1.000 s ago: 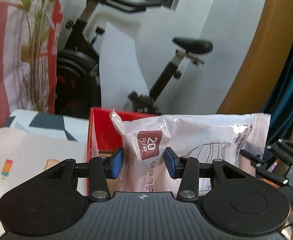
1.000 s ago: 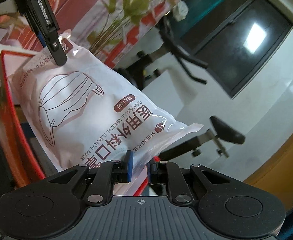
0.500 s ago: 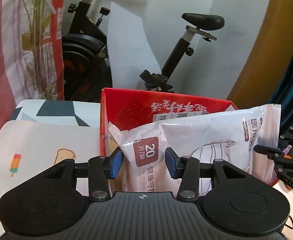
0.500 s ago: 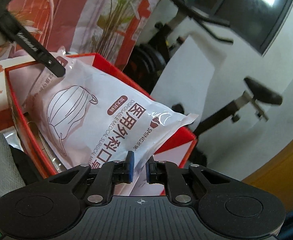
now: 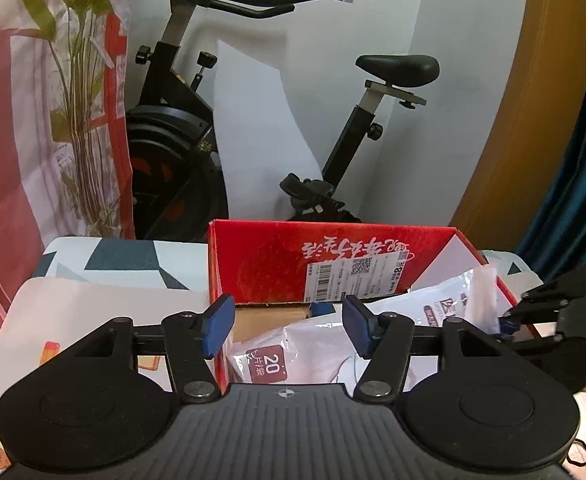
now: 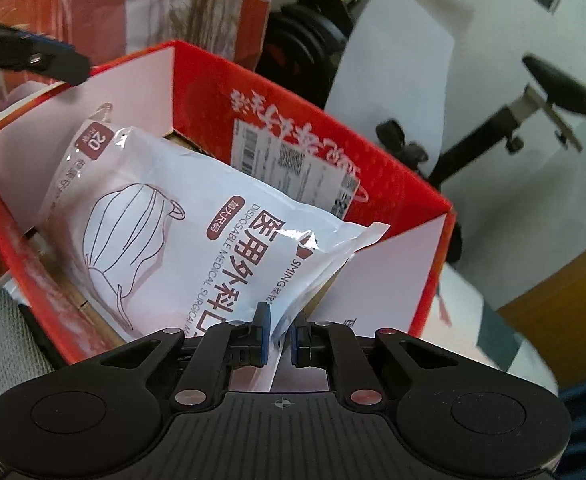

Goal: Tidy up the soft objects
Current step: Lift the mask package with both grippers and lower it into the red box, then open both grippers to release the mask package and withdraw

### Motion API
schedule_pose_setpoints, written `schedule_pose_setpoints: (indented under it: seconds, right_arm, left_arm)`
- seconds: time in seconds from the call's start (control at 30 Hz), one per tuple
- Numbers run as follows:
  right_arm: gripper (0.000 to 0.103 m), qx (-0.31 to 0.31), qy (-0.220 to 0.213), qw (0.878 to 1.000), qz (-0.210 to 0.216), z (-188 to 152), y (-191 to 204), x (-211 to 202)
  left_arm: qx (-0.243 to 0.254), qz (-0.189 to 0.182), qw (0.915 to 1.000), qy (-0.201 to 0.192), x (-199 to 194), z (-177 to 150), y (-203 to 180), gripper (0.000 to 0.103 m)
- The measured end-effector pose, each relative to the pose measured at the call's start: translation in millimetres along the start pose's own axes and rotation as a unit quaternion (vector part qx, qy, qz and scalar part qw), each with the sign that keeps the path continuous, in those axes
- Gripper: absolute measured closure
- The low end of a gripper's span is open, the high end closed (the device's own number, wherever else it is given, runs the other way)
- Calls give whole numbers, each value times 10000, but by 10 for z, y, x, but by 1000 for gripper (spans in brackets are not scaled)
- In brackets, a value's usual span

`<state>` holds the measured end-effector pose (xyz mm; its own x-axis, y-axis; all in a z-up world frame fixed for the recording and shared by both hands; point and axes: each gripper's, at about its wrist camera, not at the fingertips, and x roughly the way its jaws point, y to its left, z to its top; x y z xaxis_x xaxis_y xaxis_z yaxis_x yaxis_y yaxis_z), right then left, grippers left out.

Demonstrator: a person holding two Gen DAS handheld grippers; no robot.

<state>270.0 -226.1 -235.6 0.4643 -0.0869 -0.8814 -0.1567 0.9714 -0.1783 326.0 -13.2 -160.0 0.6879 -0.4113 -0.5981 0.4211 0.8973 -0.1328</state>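
The bottom of the red cardboard box was hard to see, because the bag of face masks covered most of it. A grey soft thing at the left edge was cut off. The bag was shiny, crinkly plastic, white with a drawn mask and dark red labels. It lay slanted inside the box. The right gripper pinched the bag's flat sealed edge tight. The left gripper had just been opening; its blue pads stood apart above the bag's corner, not touching it. An exercise bike stood behind.
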Motion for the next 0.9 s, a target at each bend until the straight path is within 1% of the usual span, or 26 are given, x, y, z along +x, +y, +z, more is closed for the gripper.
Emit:
schedule_pose_setpoints:
  seconds: [0.07,0.17,0.3,0.37,0.47,0.6,0.7,0.8,0.83,0.87,0.9]
  right_arm:
    - [94,104,118,9999,38,17,-13,67]
    - [94,99,224,9997,5,17,19,132]
    - [94,255,362,9990,62,27,-14,202]
    - [94,352,363,9987,76,15,-34,224]
    - [94,294,353,9989,41,-36,-8,245]
    - [93,345,379,9987,21,-24,-4,241]
    - [91,330,375,9987,-64,-10,15,225]
    - [82,306,294,9990,-171,-5,49,162]
    - [72,293,248,9991,-204,-2,61,131]
    - [53,284,197,9990,-293,4,71,93]
    - [44,286,109,9988,-371,8,68,48]
  left_arm:
    - [-2,-21,10000,9,11,-23,-7,41]
    - [6,-34,10000,16,21,-49,-3,41]
    - [38,15,10000,7,36,-56,3,41]
    - [42,44,10000,10,38,-58,6,41]
    - [44,30,10000,-2,23,-66,-1,41]
    - [115,53,9999,3,2,-93,-24,41]
    - [118,90,9999,20,-9,-100,-35,41]
    - [160,120,9998,13,-33,-104,-54,38]
    - [179,141,9997,17,-43,-106,-63,35]
    - [197,171,9997,20,-55,-108,-74,33]
    - [211,192,9996,15,-67,-110,-80,33]
